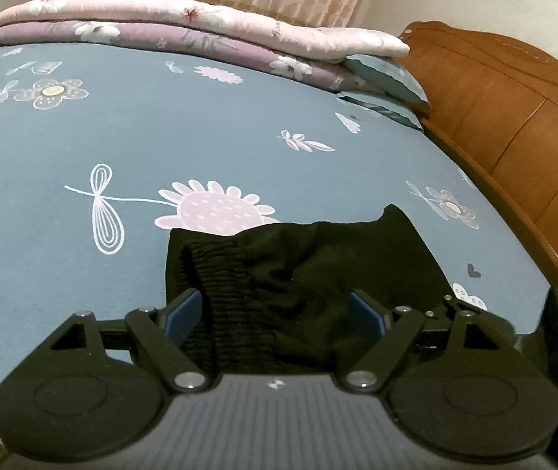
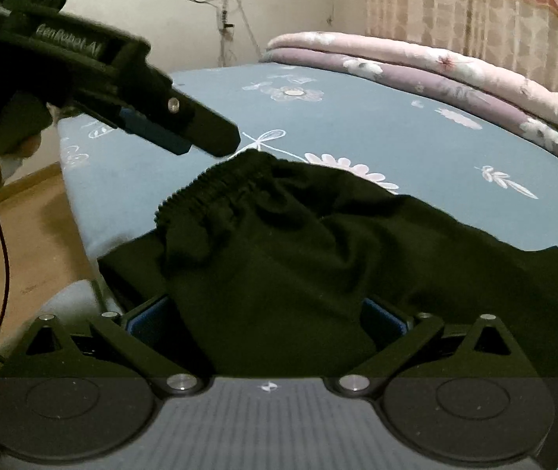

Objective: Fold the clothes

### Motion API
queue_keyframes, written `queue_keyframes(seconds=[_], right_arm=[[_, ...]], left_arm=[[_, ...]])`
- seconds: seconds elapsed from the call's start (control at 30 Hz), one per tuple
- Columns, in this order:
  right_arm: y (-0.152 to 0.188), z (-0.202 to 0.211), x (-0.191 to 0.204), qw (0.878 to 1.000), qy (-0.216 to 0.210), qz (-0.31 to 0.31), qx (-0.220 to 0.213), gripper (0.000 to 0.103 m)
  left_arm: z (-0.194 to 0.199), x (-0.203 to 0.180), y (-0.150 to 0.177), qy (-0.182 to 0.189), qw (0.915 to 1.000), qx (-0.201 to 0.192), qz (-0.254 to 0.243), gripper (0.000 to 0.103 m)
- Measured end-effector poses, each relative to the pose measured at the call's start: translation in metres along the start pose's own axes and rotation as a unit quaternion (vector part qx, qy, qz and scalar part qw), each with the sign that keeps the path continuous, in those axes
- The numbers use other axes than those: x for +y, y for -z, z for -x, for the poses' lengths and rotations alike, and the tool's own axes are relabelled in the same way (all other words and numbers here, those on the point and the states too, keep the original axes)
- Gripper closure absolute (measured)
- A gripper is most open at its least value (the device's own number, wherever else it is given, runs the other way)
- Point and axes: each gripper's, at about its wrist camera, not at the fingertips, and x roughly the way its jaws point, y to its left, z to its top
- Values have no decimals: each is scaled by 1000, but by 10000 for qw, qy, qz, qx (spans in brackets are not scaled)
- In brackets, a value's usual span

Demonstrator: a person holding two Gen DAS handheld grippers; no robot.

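Note:
A black garment [image 1: 298, 266] with an elastic waistband [image 1: 220, 274] lies rumpled on the blue flowered bed sheet [image 1: 161, 125], near the bed's front edge. My left gripper [image 1: 275, 309] is open just above it, its blue pads [image 1: 183, 313] set wide on either side of the waistband. In the right wrist view the garment [image 2: 279, 254] bunches up, with the waistband [image 2: 220, 188] at its far left. My right gripper [image 2: 263, 313] is open, and the cloth lies between its spread fingers. The left gripper [image 2: 208, 143] hovers over the waistband end, seen side-on.
Folded pink and purple quilts [image 1: 200, 27] lie along the far side of the bed, with pillows [image 1: 388, 78] by the wooden headboard [image 1: 514, 117]. Wood floor [image 2: 24, 235] and a dangling cable [image 2: 2, 235] are left of the bed's edge. A curtain [image 2: 475, 19] hangs behind.

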Motion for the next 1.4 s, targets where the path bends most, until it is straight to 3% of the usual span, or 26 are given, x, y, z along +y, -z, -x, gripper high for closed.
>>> queue_keyframes(seconds=[0.1, 0.2, 0.27, 0.37, 0.57, 0.73, 1.0, 1.17, 1.4], right_arm=[[-4, 13, 8, 9989, -324, -104, -308, 0], [4, 5, 17, 9982, -585, -97, -74, 0], [13, -5, 21, 9986, -505, -80, 134, 0], [12, -3, 23, 9989, -449, -22, 110, 0], [-2, 23, 9, 9986, -153, -290, -410, 0], [24, 17, 5, 9978, -274, -602, 1, 0], [17, 29, 0, 9981, 1, -553, -287, 0], [31, 19, -15, 9960, 83, -891, -27, 0], [4, 27, -20, 9972, 200, -640, -338, 0]], left_arm=[[5, 1, 0, 4, 10000, -47, 31, 21], [6, -1, 0, -20, 10000, -35, 15, 21], [6, -1, 1, -17, 10000, -24, 9, 21], [7, -2, 2, -8, 10000, -16, 12, 21], [8, 0, 3, -38, 10000, -34, 39, 21], [5, -1, 4, -7, 10000, 0, 40, 21], [3, -2, 5, -12, 10000, 26, 32, 20], [0, -4, 6, -4, 10000, 73, 35, 20], [-1, -4, 5, -7, 10000, 58, 25, 20]])
